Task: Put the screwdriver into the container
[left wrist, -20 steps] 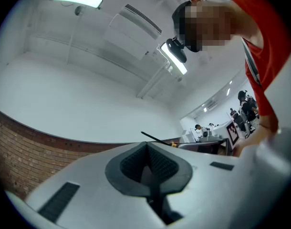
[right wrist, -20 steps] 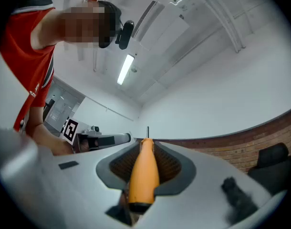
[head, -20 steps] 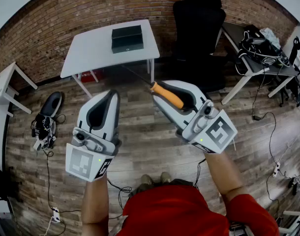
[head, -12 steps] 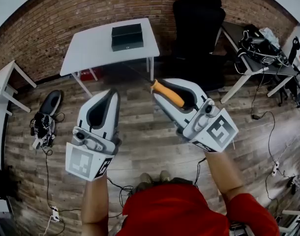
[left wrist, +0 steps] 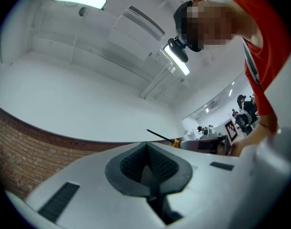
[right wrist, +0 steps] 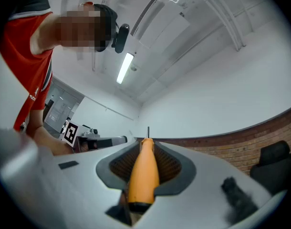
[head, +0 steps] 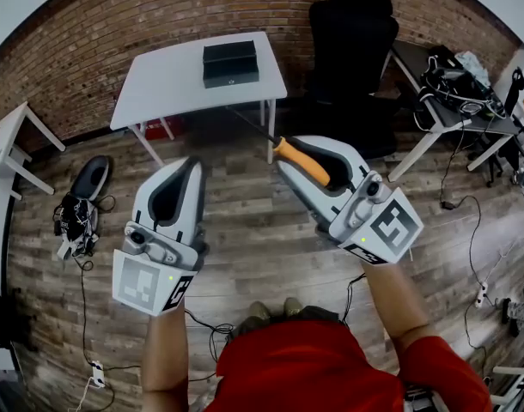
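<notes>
My right gripper is shut on the orange handle of a screwdriver, whose thin dark shaft points up and left toward the white table. In the right gripper view the orange handle lies clamped between the jaws, tip pointing up and away. A black box-shaped container sits on the far part of that table. My left gripper hangs over the wooden floor, shut with nothing between its jaws; the left gripper view shows its closed pads and the screwdriver beyond.
A black office chair stands right of the table. A desk with cables and gear is at the far right. A shoe and tangled cables lie on the floor at left, by a small white table. A brick wall runs behind.
The whole view has shifted slightly: table, container and chair sit a little further right and lower. My right gripper with the screwdriver moved a bit right. The left gripper barely moved.
</notes>
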The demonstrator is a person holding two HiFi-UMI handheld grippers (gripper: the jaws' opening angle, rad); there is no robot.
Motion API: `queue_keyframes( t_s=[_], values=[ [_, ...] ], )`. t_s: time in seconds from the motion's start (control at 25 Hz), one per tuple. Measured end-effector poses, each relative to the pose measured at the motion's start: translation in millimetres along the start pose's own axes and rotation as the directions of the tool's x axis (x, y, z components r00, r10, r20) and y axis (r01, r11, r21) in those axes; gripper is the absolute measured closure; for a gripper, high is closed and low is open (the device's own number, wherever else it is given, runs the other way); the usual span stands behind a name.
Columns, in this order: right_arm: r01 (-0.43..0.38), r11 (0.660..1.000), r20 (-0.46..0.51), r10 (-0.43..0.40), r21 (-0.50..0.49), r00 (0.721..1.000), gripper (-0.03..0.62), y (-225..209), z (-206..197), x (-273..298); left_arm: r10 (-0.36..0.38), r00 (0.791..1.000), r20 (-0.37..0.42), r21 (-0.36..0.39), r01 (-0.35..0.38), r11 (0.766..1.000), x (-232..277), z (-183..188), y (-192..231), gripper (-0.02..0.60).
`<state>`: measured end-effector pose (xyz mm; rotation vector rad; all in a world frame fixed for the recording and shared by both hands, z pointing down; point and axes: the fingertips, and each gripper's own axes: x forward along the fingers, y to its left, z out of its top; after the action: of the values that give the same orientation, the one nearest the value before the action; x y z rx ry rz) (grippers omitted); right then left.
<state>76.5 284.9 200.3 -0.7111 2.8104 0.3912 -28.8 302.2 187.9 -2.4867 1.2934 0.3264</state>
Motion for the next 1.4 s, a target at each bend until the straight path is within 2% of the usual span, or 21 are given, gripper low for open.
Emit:
queue_keyframes(
  t_s=[0.4,0.56,0.84,0.92,1.12,1.32,1.4],
  values=[
    [0.03,0.999,-0.029,-0.03,-0.023,0.999,0.488,20,-16,18,-0.031,0.999,-0.012,0.012,0.031,0.999,-19,-14,24,0.571],
    [0.044,0.999,-0.052,-0.045,-0.019,0.998,0.488,12,-22,39,-0.036,0.999,-0.016,-0.008,0.036,0.999,-14,-18,51,0.571],
    [0.042,0.999,-0.06,-0.043,-0.025,0.997,0.488,5,-38,43,-0.028,0.999,-0.016,-0.023,0.028,0.999,-14,-38,61,0.571],
    [0.042,0.999,-0.059,-0.043,-0.023,0.997,0.488,-8,-43,50,-0.026,1.0,-0.016,-0.025,0.026,0.999,-4,-44,70,0.571],
    [0.041,0.999,-0.05,-0.042,-0.012,0.998,0.488,-77,-62,75,-0.018,1.0,-0.026,-0.025,0.017,1.0,56,-68,107,0.571],
    [0.023,0.999,-0.026,-0.024,-0.034,0.999,0.488,-90,-71,84,-0.008,1.0,-0.012,-0.003,0.008,1.0,68,-76,119,0.571],
    [0.013,0.999,-0.03,-0.014,-0.03,0.999,0.488,-120,-81,95,-0.003,1.0,-0.022,0.001,0.003,1.0,96,-88,132,0.571]
  ],
)
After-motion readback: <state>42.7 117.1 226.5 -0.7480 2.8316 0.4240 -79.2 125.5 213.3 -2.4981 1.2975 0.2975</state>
